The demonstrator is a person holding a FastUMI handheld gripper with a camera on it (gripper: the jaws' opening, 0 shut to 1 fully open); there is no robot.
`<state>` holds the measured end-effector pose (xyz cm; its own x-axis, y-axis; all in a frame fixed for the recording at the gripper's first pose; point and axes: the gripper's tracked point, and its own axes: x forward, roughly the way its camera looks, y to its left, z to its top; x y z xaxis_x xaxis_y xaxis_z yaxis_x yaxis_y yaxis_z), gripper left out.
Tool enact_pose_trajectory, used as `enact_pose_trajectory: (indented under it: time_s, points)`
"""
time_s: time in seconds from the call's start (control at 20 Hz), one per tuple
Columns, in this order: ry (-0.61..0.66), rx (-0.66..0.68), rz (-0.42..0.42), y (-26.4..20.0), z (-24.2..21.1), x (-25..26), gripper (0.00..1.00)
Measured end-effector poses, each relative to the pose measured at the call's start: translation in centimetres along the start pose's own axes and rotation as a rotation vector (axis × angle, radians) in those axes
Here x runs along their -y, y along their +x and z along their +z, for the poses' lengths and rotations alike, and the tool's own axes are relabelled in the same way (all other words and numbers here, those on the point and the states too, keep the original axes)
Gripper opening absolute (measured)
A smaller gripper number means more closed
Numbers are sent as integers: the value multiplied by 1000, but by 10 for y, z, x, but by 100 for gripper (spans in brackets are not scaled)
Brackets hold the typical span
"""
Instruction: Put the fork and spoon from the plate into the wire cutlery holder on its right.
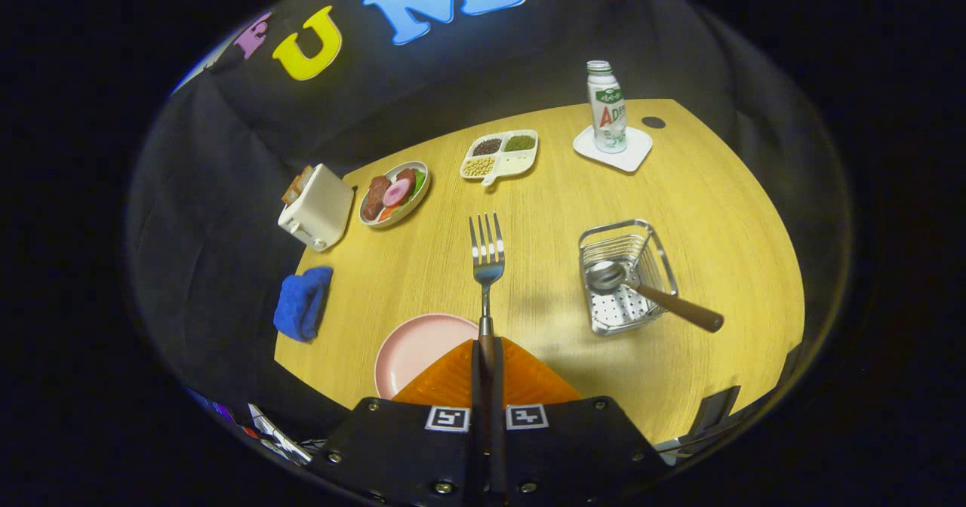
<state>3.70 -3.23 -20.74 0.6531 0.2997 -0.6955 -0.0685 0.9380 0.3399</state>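
gripper (487, 371) clamps fork (487, 254) over wooden table (717, 213), black cloth wall behind

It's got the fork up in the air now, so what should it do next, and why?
Probably swing right toward the wire cutlery holder. The gripper is shut on the fork, held above the table left of the holder; the spoon already lies in it, and the pink plate sits bare.

We see a staged dining table (702, 213) in a cloth-walled booth, set with a toaster (317, 207) and food plate (394, 192).
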Motion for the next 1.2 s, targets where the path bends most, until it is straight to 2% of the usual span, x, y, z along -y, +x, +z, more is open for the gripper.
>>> enact_pose_trajectory:
  time_s: [0.35,0.85,1.2]
  points:
    - [96,41,-63,-15,19,48,3]
    - [163,-105,-133,-7,-15,76,3]
    - [181,-158,-141,-5,-24,79,3]
